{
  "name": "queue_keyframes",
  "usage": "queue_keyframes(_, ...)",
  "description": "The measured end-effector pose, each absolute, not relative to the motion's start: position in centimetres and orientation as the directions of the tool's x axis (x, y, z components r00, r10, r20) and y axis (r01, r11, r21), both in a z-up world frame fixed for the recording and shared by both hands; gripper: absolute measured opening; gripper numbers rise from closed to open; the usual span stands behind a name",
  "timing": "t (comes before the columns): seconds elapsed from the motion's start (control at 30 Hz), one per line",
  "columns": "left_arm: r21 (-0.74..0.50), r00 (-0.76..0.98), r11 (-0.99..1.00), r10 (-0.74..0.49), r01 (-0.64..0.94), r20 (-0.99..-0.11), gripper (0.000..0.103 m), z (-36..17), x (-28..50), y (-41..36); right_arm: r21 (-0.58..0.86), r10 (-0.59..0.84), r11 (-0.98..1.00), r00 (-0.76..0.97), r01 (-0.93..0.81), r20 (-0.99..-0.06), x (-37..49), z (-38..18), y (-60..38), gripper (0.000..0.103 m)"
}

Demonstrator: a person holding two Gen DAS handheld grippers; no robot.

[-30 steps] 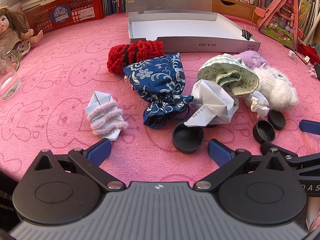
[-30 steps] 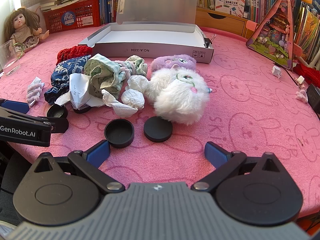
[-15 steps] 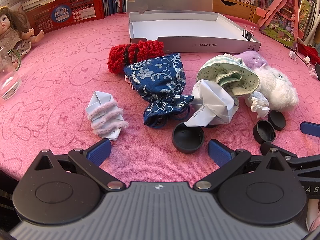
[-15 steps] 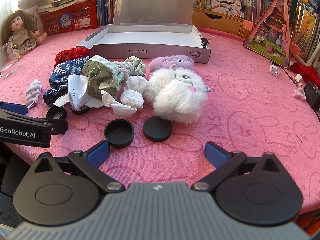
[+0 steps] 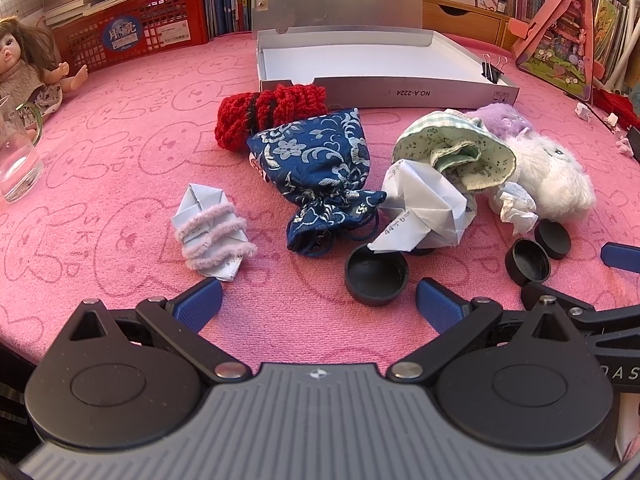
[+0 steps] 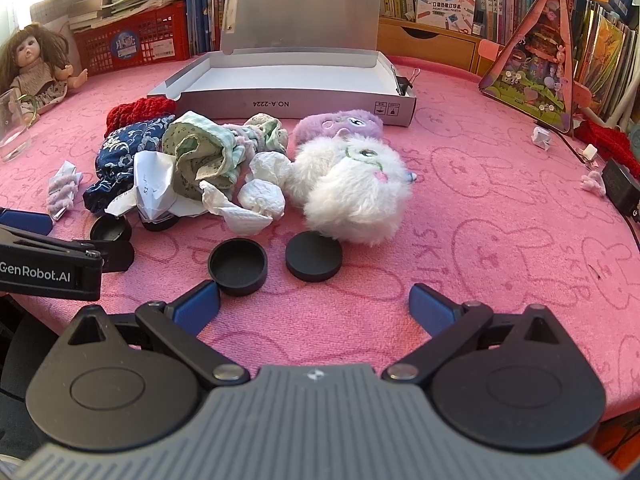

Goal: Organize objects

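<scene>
The left gripper [image 5: 318, 304] and the right gripper [image 6: 314, 304] are both hovering with fingers spread wide, holding nothing. The small objects, such as the blue pouch [image 5: 320, 168] and white plush toy [image 6: 352, 192], are lying on the pink cloth [image 6: 500, 220] before the open grey box [image 6: 288, 80].

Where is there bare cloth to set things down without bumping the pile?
Free: the pink cloth right of the white plush, up to the adapter; also the stretch between the glass and the paper wrapped in pipe cleaner. The open box is empty. Crowded: the middle, from the red knit to the black caps.
</scene>
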State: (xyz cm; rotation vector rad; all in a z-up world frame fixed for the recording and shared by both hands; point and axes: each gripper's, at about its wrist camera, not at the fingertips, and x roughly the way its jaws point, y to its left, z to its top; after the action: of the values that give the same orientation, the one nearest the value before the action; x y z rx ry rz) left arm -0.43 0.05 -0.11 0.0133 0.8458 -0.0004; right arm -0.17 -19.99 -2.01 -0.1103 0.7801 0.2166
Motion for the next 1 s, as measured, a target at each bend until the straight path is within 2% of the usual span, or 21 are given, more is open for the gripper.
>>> queue_keyframes(0.47,0.005,0.685,0.999,-0.019,0.033,-0.729,0.103,-0.2,-0.9,0.3,-0.010,0.166,0.971,0.703,-0.239,-0.691,-0.1,-2.1,-20.1,0.103)
queue_keyframes(0.57,0.011,0.715,0.998,-0.032,0.056,-0.698,0.103,0.1,-1.4,0.0,-0.002,0.173,0.971,0.706,-0.240,-0.687,-0.1,-2.1,-20.2,0.103)
queue_keyframes(0.67,0.047,0.754,0.995,-0.032,0.083,-0.656,0.101,0.7,-2.0,-0.7,0.000,0.184,0.968,0.710,-0.250,-0.679,-0.3,-2.1,-20.2,0.098)
queue_keyframes(0.77,0.035,0.763,0.993,-0.065,0.114,-0.644,0.091,1.0,-2.3,-1.1,0.004,0.197,0.965,0.714,-0.262,-0.672,-0.4,-2.0,-20.1,0.092)
queue_keyframes(0.93,0.010,0.747,0.989,-0.104,0.146,-0.657,0.065,0.8,-2.3,-1.3,0.007,0.225,0.956,0.719,-0.293,-0.657,-0.7,-1.7,-19.8,0.080)
queue_keyframes(1.0,-0.002,0.741,0.988,-0.115,0.152,-0.662,0.062,0.7,-2.4,-1.3,0.007,0.238,0.951,0.720,-0.309,-0.652,-0.9,-1.6,-19.6,0.076)
